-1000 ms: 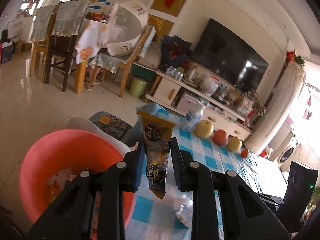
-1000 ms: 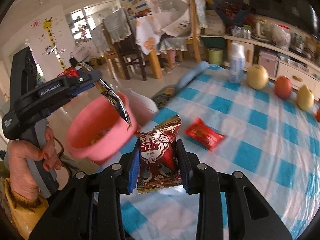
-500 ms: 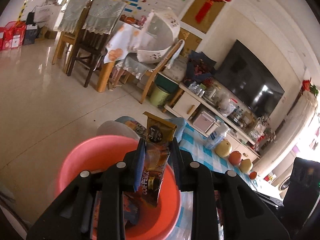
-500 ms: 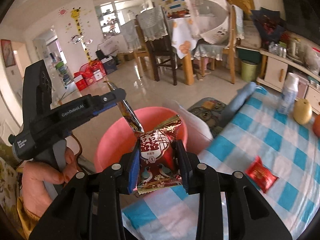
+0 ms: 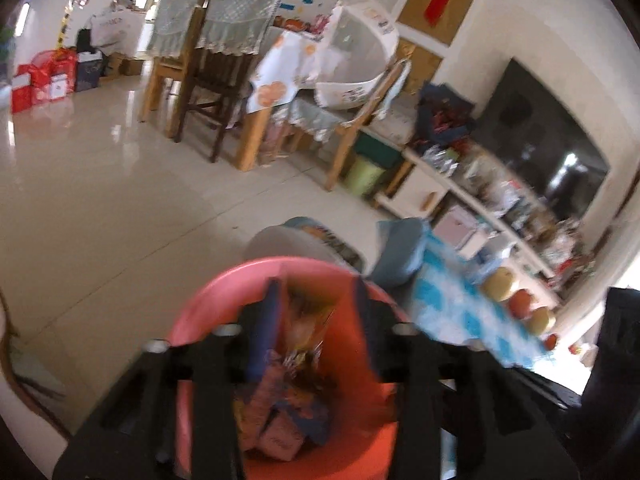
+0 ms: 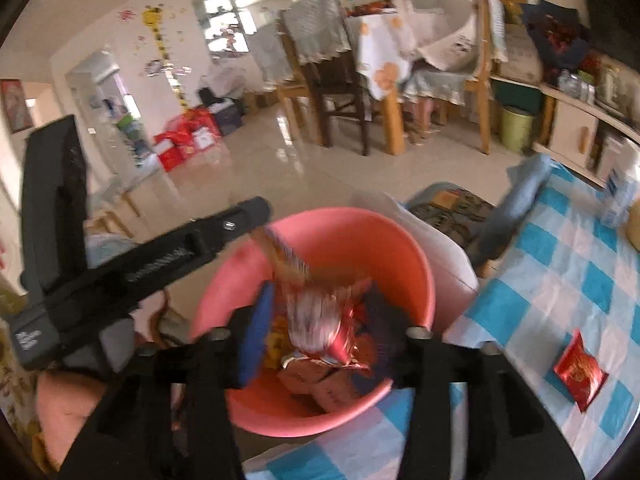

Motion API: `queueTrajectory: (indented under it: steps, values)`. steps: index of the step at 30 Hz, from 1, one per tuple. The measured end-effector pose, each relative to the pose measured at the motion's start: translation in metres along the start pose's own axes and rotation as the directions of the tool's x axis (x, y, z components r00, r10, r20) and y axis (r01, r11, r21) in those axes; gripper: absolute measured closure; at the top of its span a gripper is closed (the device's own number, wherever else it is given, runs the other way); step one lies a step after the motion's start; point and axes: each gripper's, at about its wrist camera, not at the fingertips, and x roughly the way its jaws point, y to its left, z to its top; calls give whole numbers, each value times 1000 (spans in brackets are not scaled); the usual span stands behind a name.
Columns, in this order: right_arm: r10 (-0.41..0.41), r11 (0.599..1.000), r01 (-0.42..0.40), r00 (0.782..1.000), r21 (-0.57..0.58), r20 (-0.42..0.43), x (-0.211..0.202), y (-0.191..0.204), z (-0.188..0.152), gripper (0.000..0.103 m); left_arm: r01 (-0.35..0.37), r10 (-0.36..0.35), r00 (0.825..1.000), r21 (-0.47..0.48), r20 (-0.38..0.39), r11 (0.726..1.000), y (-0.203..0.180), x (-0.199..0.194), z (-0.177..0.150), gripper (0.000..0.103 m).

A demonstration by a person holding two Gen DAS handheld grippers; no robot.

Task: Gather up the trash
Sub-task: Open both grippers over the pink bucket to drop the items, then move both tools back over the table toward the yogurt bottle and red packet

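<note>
A pink plastic basin (image 5: 224, 308) (image 6: 352, 240) with several wrappers in it stands beside the blue checked table (image 6: 580, 264). My left gripper (image 5: 316, 312) is open above the basin; a blurred brown coffee sachet (image 5: 308, 320) (image 6: 292, 264) falls between its fingers. My right gripper (image 6: 320, 320) is open above the basin; a red and white snack packet (image 6: 320, 320) drops loose between its fingers. A red packet (image 6: 580, 374) lies on the table at the right. The left gripper also shows in the right wrist view (image 6: 256, 212).
A white stool with a patterned cushion (image 6: 448, 208) stands behind the basin. Fruit (image 5: 516, 300) and a white bottle (image 6: 620, 200) stand at the table's far end. Dining chairs (image 5: 208, 80), a green bin (image 5: 364, 176) and a TV cabinet (image 5: 480, 204) are beyond.
Both grippers moved over the basin and opened. The coffee sachet and the red snack packet have left the pads and are dropping into the basin.
</note>
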Motion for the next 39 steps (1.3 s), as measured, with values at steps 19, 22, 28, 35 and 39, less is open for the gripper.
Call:
queueTrajectory:
  steps: [19, 22, 28, 35, 39]
  values:
    - [-253, 965, 249, 967, 81, 39, -69, -55, -63, 14, 4, -6, 1000, 154, 15, 988, -51, 3, -10, 9]
    - [-272, 959, 269, 962, 92, 27, -78, -61, -75, 14, 17, -19, 1000, 174, 9, 985, -62, 5, -15, 9]
    - [-315, 943, 310, 949, 118, 23, -99, -72, -92, 10, 18, -14, 1000, 234, -18, 972, -84, 12, -27, 9]
    - [-346, 928, 339, 938, 152, 20, -120, -85, -107, 10, 12, 1, 999, 316, -42, 949, -108, 17, -42, 9]
    - [-356, 923, 348, 935, 165, 15, -130, -90, -116, 10, 13, 6, 999, 364, -50, 932, -122, 19, -50, 9]
